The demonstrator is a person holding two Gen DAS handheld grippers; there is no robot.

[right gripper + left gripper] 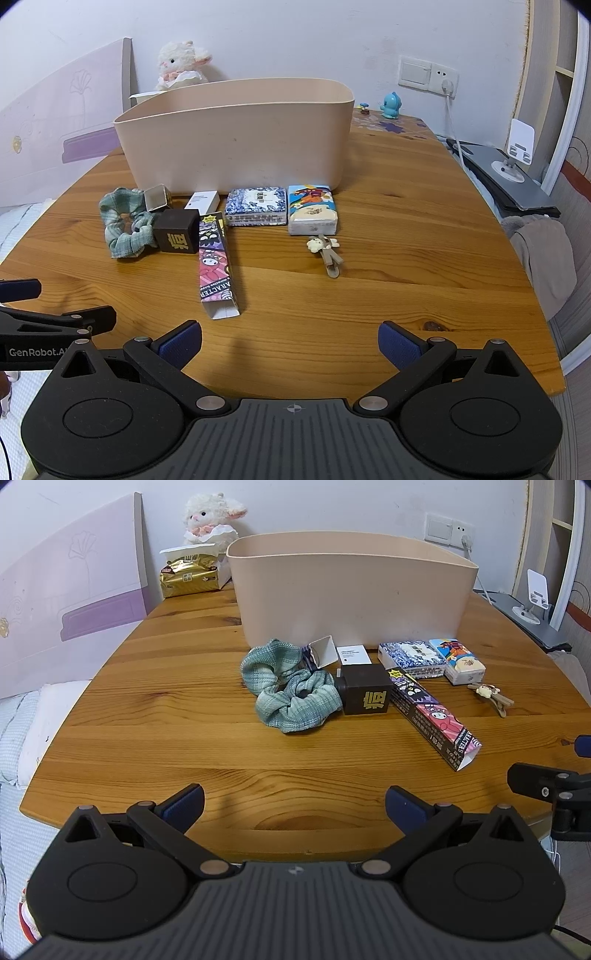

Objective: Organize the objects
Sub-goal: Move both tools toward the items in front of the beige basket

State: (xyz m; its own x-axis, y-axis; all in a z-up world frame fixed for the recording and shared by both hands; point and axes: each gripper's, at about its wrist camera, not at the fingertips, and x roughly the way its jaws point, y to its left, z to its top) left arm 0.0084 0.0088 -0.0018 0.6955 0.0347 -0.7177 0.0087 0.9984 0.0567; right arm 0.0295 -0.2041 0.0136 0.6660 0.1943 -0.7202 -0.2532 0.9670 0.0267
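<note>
The table (369, 295) carries a beige bin (236, 136), presumably the destination. The cartoon box (216, 266), tissue packs (256, 206), scrunchie (123, 225) and hair clip (327, 251) lie before it, within reach. Both hand-held grippers, left (294, 805) and right (290, 343), hover apart, empty.

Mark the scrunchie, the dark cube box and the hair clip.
green scrunchie (295, 705), left wrist view, front fabric loop.
dark cube box (176, 236), right wrist view, front face with gold character.
hair clip (325, 251), right wrist view, mid body.

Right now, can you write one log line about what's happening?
stage: start | left gripper: jaws open, empty | right gripper: jaws open, empty | bin: nothing seen inside | scrunchie, boxes: on table
</note>
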